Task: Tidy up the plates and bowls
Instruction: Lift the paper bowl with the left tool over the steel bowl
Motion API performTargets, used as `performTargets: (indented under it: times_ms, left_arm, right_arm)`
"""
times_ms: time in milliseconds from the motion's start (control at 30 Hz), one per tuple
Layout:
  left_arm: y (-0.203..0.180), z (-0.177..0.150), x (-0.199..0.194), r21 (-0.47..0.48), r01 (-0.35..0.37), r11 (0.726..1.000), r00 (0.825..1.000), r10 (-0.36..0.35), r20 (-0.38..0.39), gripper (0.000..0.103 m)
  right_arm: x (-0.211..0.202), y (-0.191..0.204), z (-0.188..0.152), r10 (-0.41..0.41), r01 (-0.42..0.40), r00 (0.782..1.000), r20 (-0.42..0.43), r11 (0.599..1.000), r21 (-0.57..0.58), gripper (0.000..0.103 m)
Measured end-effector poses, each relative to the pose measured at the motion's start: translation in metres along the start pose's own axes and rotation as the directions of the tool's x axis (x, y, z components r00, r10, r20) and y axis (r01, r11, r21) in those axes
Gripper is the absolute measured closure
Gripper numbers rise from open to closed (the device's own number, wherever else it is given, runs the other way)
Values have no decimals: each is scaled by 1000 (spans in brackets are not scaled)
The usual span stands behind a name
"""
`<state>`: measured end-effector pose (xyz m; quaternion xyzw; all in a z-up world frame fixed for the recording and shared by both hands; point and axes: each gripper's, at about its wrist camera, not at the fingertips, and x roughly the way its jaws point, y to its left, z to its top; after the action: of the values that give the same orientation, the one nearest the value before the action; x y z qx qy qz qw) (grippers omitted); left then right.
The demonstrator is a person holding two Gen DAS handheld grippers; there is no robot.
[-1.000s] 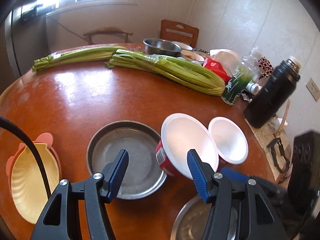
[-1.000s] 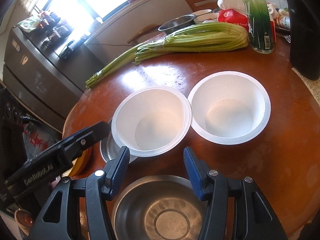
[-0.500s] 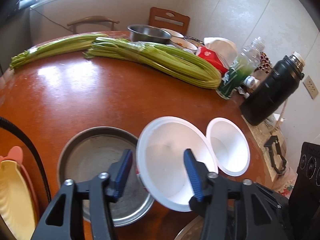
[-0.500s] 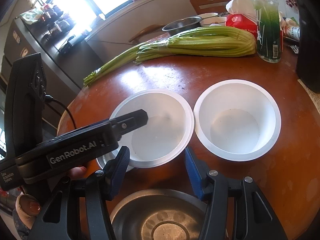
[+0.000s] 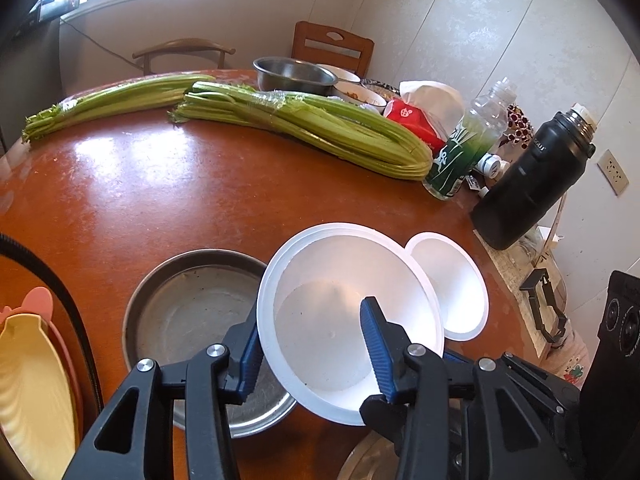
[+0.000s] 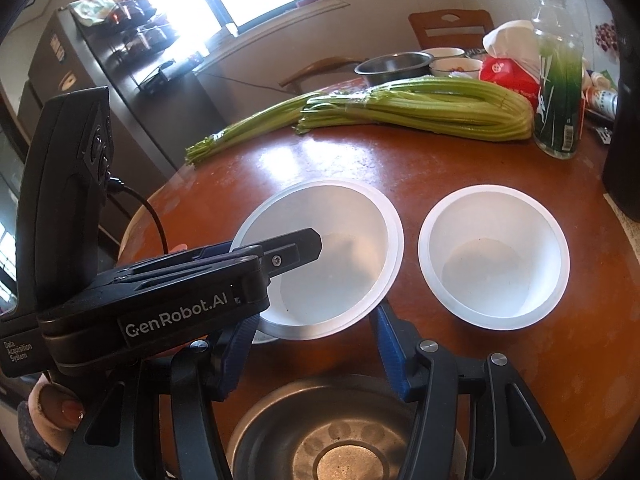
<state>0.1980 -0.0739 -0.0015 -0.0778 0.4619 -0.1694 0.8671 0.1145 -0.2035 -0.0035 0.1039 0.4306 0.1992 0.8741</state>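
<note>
**Left gripper clamps the near white bowl's rim**

The left gripper (image 5: 312, 344) has its fingers clenched on the wall of a white bowl (image 5: 344, 320): one blue finger (image 5: 374, 344) sits inside the bowl, the other outside against its left side. The bowl is tilted, its left edge overlapping the round metal pan (image 5: 188, 312) on the tabletop (image 5: 168, 200). A second white bowl (image 6: 494, 256) stands upright just beside it, to its right. The right gripper (image 6: 314, 354) hangs with its fingers apart and nothing between them, above a steel bowl (image 6: 344, 440) at the near edge. At far left lies a yellow dish (image 5: 32, 392) nested in a pink one. Celery bundles (image 5: 312, 128), a green-labelled bottle (image 5: 464, 148) and a black flask (image 5: 532, 184) sit toward the far side.
</note>
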Motion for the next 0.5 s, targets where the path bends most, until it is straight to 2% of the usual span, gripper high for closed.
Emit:
performTargets:
  times_ms: [500]
  left_arm:
    - [-21,-20,-43,28,12,1000,998,-14,59,57]
  right_arm:
    - [-45,15,-21,13,-9,999,49,998,-64,43]
